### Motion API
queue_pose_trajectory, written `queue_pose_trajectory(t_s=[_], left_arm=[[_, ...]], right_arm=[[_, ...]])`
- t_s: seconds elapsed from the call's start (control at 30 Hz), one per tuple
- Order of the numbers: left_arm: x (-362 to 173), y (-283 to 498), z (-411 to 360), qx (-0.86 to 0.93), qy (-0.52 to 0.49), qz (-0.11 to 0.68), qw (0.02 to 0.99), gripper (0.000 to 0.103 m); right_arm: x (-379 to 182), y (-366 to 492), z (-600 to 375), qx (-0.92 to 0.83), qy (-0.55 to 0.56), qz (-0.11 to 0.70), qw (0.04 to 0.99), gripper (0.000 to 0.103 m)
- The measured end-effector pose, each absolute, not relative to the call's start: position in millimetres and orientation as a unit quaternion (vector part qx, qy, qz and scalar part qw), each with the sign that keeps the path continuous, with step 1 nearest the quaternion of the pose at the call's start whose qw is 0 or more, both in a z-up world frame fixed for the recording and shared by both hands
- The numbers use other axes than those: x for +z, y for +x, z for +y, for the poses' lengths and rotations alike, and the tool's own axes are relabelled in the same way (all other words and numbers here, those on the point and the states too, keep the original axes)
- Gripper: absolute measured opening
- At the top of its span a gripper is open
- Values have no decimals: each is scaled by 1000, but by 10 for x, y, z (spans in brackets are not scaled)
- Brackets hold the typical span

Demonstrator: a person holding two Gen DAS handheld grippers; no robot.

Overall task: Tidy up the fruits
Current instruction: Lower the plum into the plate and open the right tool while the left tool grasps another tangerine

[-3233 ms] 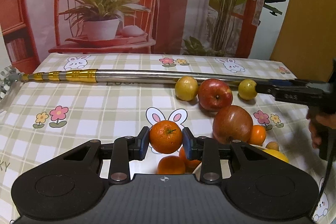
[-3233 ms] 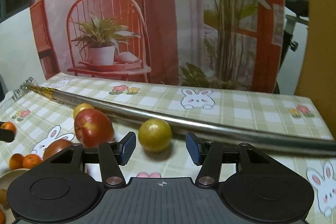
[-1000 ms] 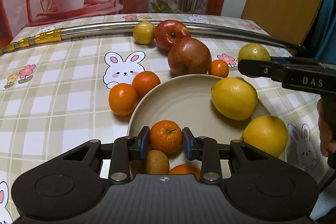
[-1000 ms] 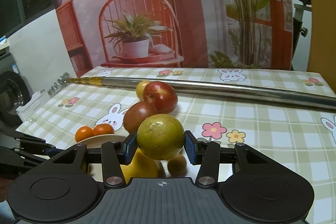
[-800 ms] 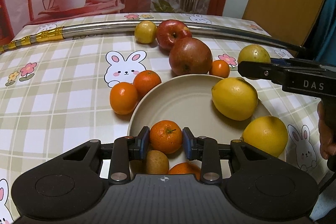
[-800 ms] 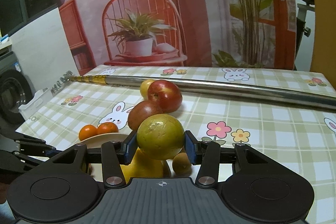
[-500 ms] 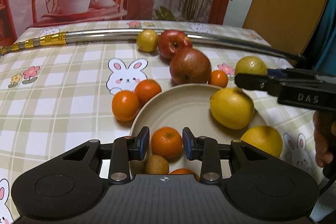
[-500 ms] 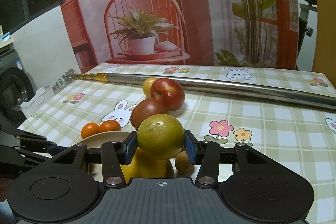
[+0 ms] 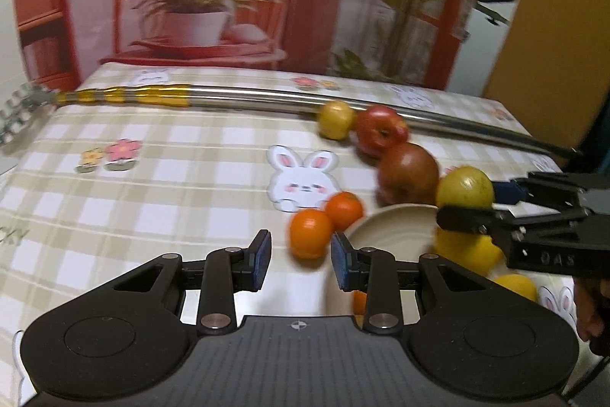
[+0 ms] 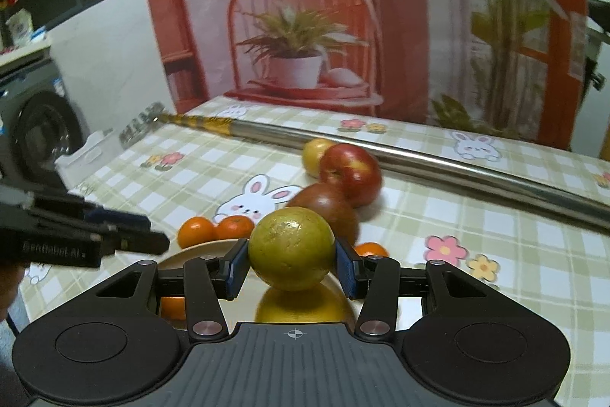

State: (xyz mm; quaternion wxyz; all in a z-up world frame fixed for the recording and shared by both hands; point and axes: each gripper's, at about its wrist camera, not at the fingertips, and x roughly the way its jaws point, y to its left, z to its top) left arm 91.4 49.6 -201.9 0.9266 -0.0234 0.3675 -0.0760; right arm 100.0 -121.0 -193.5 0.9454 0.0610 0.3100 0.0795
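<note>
My left gripper [image 9: 301,260] is open and empty, above the table left of the beige bowl [image 9: 385,228]. Two tangerines [image 9: 310,231] lie just beyond its fingertips, beside the bowl's rim. My right gripper [image 10: 291,264] is shut on a yellow-green round fruit [image 10: 291,249] and holds it over the bowl [image 10: 202,250]; it also shows in the left wrist view [image 9: 465,188]. A yellow lemon [image 10: 305,306] lies in the bowl under it. A dark red apple [image 9: 408,172], a red apple [image 9: 381,130] and a small yellow fruit [image 9: 335,120] lie behind the bowl.
A long metal pole [image 9: 267,98] with a gold-banded end lies across the far side of the checked tablecloth. A small tangerine [image 10: 370,249] sits right of the bowl. A washing machine [image 10: 34,128] stands off the table's left.
My left gripper opened, left its tangerine in the bowl, and pulled back left and up. My right gripper keeps holding the yellow-green fruit over the bowl.
</note>
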Motion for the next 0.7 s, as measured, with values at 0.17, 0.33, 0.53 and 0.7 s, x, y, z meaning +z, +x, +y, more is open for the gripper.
queue_pose_trajectory(t_s=[0.17, 0.33, 0.53, 0.7], left_arm=[[-1993, 906, 728, -51, -52, 364, 928, 36], [-2002, 859, 805, -48, -64, 363, 928, 36], [-2050, 835, 828, -52, -67, 365, 927, 36], [-2066, 811, 839, -55, -72, 364, 927, 36]], right_arm=[[-1901, 1116, -1007, 101, 31, 318, 942, 44], [-1956, 1233, -876, 111, 22, 344, 932, 44], [-2013, 1281, -763, 115, 11, 366, 924, 44], [-2072, 1311, -744, 107, 11, 382, 918, 44]])
